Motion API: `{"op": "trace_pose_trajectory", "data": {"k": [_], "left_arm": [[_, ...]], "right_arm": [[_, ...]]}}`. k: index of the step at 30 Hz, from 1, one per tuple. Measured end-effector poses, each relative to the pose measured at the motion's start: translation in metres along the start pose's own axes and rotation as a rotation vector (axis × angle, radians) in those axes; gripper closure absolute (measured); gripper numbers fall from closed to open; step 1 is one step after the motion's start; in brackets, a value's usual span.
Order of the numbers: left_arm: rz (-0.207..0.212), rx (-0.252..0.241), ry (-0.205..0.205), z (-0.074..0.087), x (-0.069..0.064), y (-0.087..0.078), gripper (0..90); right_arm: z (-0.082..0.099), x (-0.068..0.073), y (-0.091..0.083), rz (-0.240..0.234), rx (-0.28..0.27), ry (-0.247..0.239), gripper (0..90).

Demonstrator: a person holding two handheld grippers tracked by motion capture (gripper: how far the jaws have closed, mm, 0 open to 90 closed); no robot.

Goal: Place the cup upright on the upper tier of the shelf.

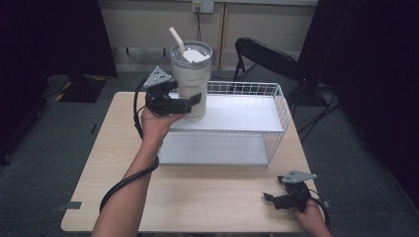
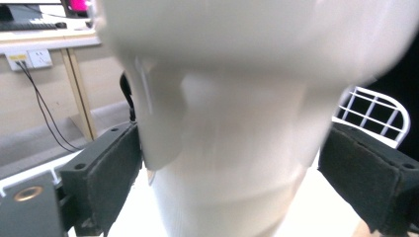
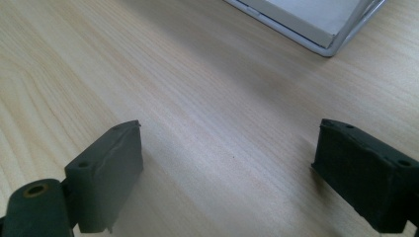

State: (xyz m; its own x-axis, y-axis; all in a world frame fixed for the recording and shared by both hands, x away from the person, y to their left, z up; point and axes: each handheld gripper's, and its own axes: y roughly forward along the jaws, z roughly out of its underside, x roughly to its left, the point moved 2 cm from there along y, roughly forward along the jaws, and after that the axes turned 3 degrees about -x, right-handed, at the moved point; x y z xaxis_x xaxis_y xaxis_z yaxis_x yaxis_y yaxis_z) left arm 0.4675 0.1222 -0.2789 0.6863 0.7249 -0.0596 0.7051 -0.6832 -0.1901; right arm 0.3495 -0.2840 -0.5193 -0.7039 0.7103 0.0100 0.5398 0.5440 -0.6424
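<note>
The table (image 1: 197,197) filled the lower middle of the high view, pale wood, with the wire rack (image 1: 276,111) standing across its far half, a flat metal shelf inside white wire sides. At the upper left of that rack stood the cup (image 1: 191,81), a tall cream tumbler with a clear lid and a straw (image 1: 176,38) leaning left. In the high view I could not tell whether its base sat on the shelf or hung just above it.

My left gripper (image 1: 190,102) sat at the cup's narrow lower part, one jaw on either side; in the left gripper view the left pad seemed to press the wall while the right pad showed a sliver of gap, so I judged my hold only partly closed. The cup (image 2: 232,148) looked stiff, smooth and likely slippery, top-heavy with its wide upper body, and heavier if filled. I judged the narrow lower part the right place to grip, squarely and level.

My right gripper (image 1: 281,198) rested at the lower right of the table, jaws wide apart and holding nothing.
</note>
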Motion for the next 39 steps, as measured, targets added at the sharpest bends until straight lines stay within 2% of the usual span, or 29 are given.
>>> {"op": "trace_pose_trajectory", "data": {"k": [4,8,12,19,25,39], "left_arm": [[0.018,0.004,0.007,0.006,-0.002,-0.010,9.9],[0.041,-0.003,0.004,0.009,-0.003,-0.019,15.1],[0.055,0.009,0.015,0.015,-0.007,-0.033,15.0],[0.078,0.033,0.031,0.022,-0.014,-0.046,15.1],[0.107,0.067,0.059,0.036,-0.021,-0.057,15.2],[0.132,0.092,0.064,0.066,-0.026,-0.078,15.7]], "right_arm": [[0.000,0.000,0.000,0.000,0.000,0.000,10.7],[0.000,0.000,0.000,-0.001,0.000,0.001,10.7],[0.000,0.000,0.000,0.000,0.000,0.000,10.7],[0.000,0.000,0.000,-0.001,0.002,0.003,10.7],[0.000,0.000,0.000,-0.001,0.002,0.001,10.7],[0.000,0.000,0.000,-0.001,0.002,0.001,10.7]]}}
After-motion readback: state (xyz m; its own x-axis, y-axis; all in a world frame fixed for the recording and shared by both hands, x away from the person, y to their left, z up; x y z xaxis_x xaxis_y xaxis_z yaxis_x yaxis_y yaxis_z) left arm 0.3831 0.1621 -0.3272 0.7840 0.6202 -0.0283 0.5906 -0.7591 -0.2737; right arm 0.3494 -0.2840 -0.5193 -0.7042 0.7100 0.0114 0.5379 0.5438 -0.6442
